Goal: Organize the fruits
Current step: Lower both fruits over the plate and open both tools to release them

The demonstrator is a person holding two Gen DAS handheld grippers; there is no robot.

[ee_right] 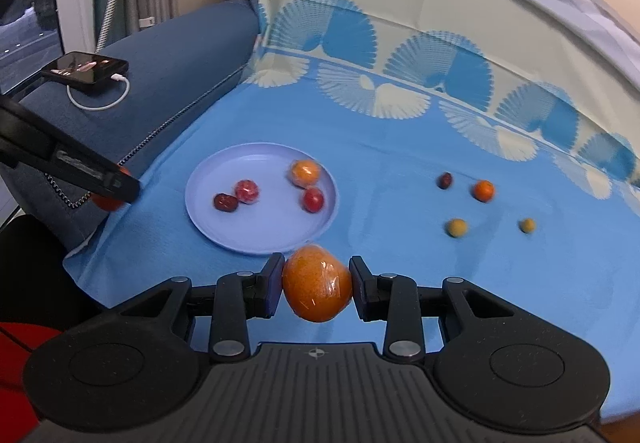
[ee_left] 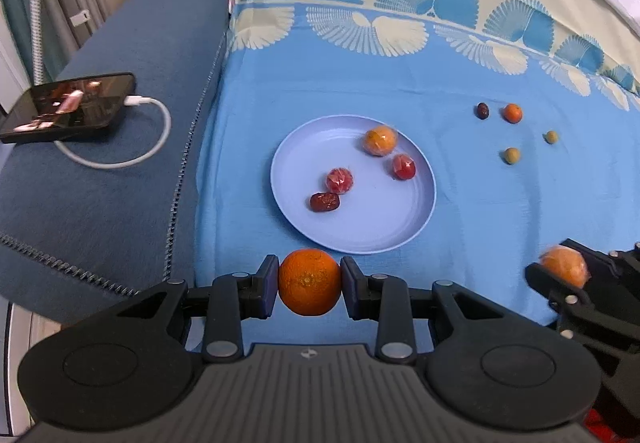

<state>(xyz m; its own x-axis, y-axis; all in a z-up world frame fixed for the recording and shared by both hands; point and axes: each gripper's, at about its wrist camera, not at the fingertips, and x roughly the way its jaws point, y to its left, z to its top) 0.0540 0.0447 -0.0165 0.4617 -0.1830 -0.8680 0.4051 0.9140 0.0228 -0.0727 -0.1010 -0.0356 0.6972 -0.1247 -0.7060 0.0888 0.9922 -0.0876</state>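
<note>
Two oranges in hand, both short of the plate.
Your left gripper [ee_left: 309, 281] pinches a bare orange [ee_left: 309, 282] squarely between its pads, just in front of the plate's [ee_left: 416, 231] near rim; your right gripper [ee_right: 316, 284] clamps a film-wrapped orange [ee_right: 317, 284], also just before the rim. Bring one in at a time so the grippers don't cross. Lower it to the bare near half of the plate before spreading the jaws, because round fruit will likely roll. Aim clear of the date [ee_left: 325, 201], two wrapped red fruits [ee_left: 340, 180] and wrapped orange fruit [ee_left: 379, 140] already on it. Beyond, well apart on the cloth [ee_left: 480, 203], a dark date [ee_left: 483, 110], small orange [ee_left: 512, 112] and two green fruits [ee_left: 511, 155] remain.
</note>
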